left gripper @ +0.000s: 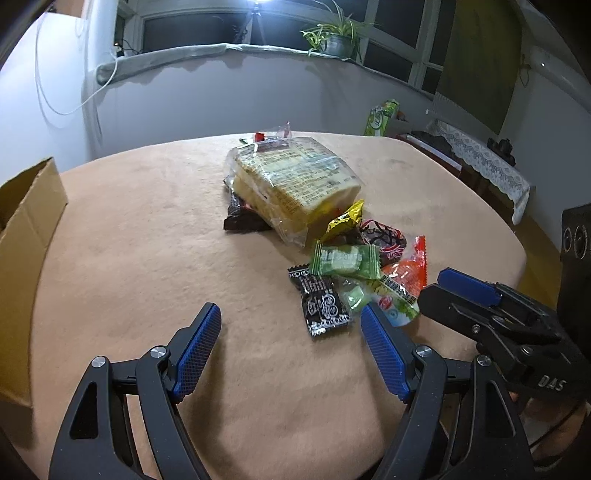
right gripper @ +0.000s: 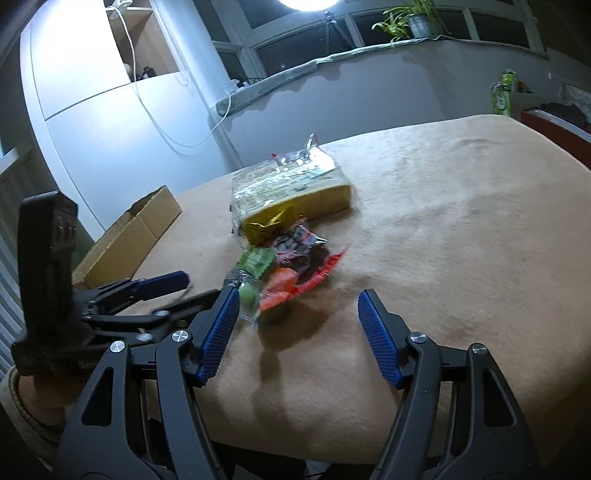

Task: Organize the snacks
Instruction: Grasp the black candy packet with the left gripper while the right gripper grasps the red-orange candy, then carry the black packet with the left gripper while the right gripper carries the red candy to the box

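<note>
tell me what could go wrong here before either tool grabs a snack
The small wrappers overlap: the green candy lies on the black packet and orange packet, so a pinch may lift two. The right tool sits close beside the left tool; they could collide. The cardboard box is far across the table.

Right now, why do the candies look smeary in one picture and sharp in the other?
In the left wrist view the small candies are crisp, even the print on the bread bag. In the right wrist view they are motion-blurred, and a bright lamp flares at the top. Both fisheye views bend the table edges.
</note>
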Demonstrator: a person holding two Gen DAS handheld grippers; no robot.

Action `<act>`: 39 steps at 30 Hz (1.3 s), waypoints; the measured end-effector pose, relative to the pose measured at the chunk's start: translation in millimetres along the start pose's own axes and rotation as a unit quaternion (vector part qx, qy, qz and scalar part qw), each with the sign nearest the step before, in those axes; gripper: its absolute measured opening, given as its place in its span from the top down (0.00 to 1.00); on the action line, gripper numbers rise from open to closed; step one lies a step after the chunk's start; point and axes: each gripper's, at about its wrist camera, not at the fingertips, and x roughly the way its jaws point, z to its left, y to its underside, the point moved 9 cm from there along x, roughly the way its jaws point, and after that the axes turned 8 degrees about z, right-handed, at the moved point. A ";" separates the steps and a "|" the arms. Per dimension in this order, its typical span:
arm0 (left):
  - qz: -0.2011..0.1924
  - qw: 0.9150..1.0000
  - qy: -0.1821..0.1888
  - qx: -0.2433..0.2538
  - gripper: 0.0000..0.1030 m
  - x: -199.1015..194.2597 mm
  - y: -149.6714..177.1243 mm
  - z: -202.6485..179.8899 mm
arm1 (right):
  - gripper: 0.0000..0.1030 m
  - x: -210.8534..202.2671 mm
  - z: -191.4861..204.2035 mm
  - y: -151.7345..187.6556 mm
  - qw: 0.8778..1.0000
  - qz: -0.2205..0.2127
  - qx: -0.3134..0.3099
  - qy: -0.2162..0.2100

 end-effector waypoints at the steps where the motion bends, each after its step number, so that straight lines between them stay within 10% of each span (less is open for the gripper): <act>1: 0.000 1.000 -0.001 0.000 0.24 1.7 -0.3 0.6 | 0.34 2.6 2.1 -0.2 1.000 0.003 -0.002 -0.002; 11: -0.004 1.000 0.008 0.021 0.52 11.7 -8.2 -7.9 | 0.71 17.3 7.7 -1.2 1.000 0.017 -0.012 -0.011; 15: -0.004 1.000 0.012 0.027 0.79 12.5 -7.9 -8.2 | 0.76 15.9 10.5 -0.1 1.000 0.015 -0.020 -0.010; 20: -0.005 1.000 0.019 0.017 0.87 10.8 -7.9 -3.7 | 0.81 13.7 10.2 0.8 1.000 0.011 -0.020 -0.012; 39: 0.012 1.000 0.007 0.027 0.74 21.3 -17.3 -11.4 | 0.81 -14.0 -27.1 4.3 1.000 0.010 0.006 0.019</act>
